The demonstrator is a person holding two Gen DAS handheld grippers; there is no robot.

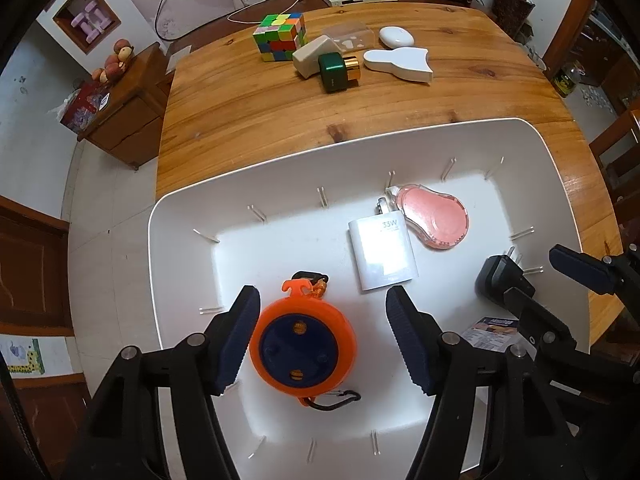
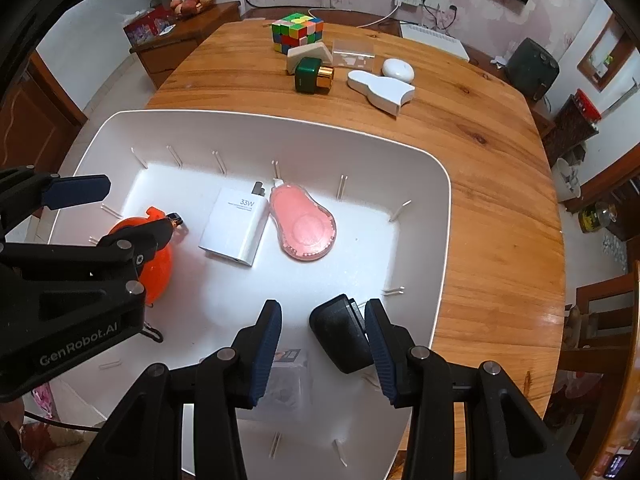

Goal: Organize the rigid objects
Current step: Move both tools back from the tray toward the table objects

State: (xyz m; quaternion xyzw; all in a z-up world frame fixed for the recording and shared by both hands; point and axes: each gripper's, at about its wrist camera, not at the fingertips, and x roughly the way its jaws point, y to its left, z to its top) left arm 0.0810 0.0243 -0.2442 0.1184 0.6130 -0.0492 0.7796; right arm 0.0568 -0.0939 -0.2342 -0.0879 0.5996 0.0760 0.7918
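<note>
A white bin sits on the wooden table. In it lie an orange and blue reel, a white 33W charger, a pink pear-shaped case and a black plug adapter. My left gripper is open over the bin, its jaws either side of the reel. My right gripper is open, with the black adapter against its right finger. A small printed packet lies under it.
At the table's far end lie a colour cube, a beige block, a green and gold box, a clear box, a white oval and a white fish-shaped case.
</note>
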